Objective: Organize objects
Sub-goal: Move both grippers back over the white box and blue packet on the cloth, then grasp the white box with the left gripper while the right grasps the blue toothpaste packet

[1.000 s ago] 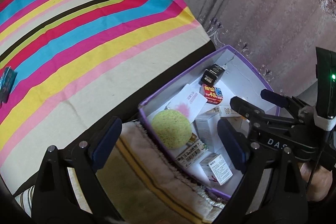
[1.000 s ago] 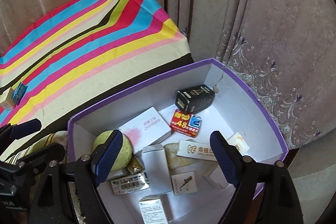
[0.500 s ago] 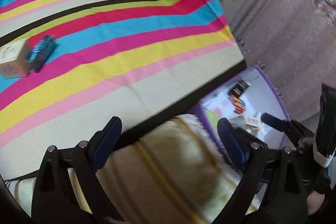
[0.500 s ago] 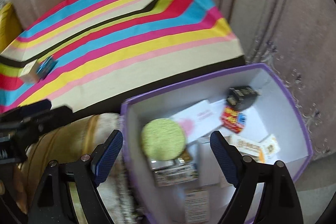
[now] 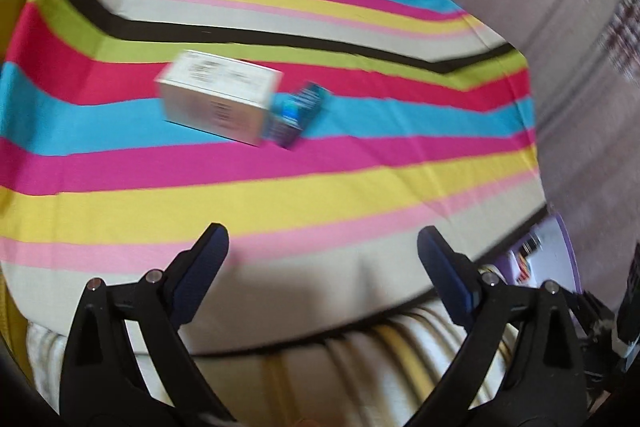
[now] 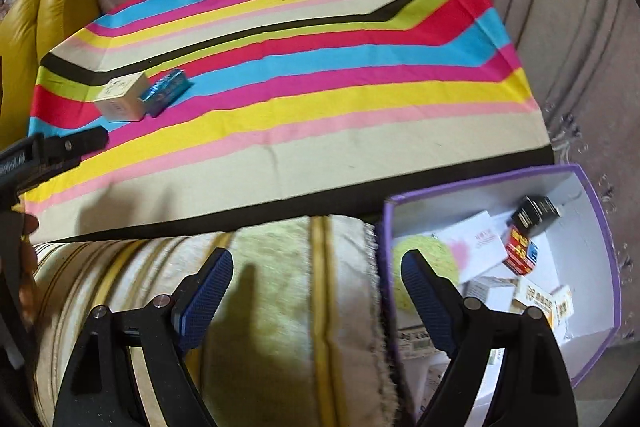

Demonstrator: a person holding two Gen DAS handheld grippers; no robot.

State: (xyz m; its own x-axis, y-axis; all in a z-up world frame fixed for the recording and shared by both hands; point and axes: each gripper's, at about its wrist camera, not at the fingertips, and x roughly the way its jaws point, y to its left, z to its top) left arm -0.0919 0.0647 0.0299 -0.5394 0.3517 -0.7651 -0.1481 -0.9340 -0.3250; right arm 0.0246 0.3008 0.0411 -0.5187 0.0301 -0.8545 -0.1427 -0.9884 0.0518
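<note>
Left gripper (image 5: 320,259) spread, empty. Right gripper (image 6: 316,275) spread, empty. Pale cream box (image 5: 218,103), blurred print, lies on striped cloth (image 5: 360,179) at 11 o'clock; small blue packet (image 5: 298,115) touches its right end.

Both views have swung away from the purple box (image 6: 600,227) toward the striped cloth (image 5: 320,187). The white carton (image 5: 216,103) and the small blue box (image 5: 298,115), once at the left view's edge, now sit ahead of the left gripper (image 5: 322,259). The right gripper (image 6: 316,291), empty, now hangs over the fringed cushion (image 6: 280,307).
</note>
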